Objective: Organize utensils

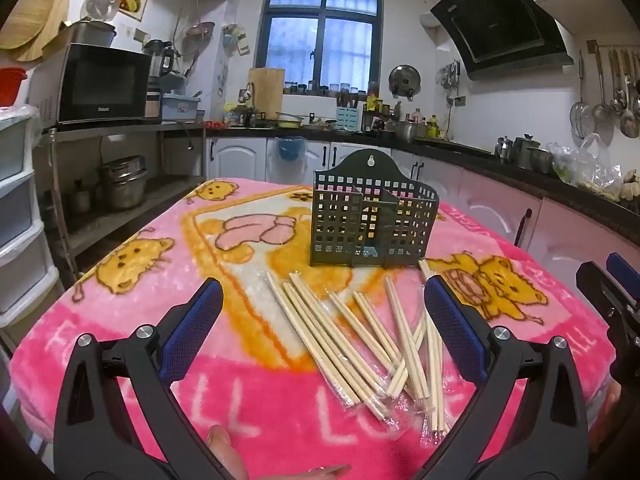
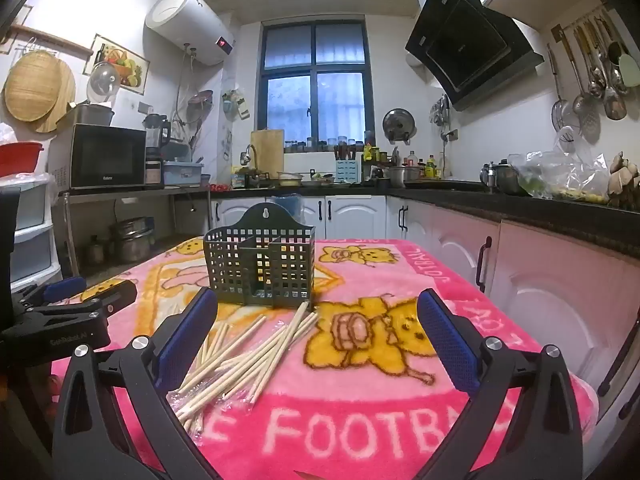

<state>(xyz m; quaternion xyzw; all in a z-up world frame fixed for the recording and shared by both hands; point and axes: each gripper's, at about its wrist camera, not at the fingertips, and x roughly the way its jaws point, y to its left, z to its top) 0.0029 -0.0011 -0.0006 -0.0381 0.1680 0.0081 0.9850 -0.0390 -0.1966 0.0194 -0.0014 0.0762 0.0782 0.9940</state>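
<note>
Several pairs of wooden chopsticks [image 1: 360, 332] in clear wrappers lie scattered on the pink cartoon blanket [image 1: 120, 320]. A dark green perforated utensil holder [image 1: 372, 220] with dividers stands upright just beyond them. My left gripper [image 1: 324, 300] is open and empty, hovering above the near ends of the chopsticks. My right gripper [image 2: 318, 312] is open and empty, with the chopsticks [image 2: 248, 352] below its left finger and the holder [image 2: 260, 264] ahead to the left. The left gripper also shows at the left of the right wrist view [image 2: 76, 304].
The blanket covers a table [image 2: 400, 420] in a kitchen. Pink and white cabinets [image 2: 520, 280] with a dark counter run along the right and back. A shelf with a microwave [image 1: 100, 84] and plastic drawers [image 1: 20, 220] stand on the left.
</note>
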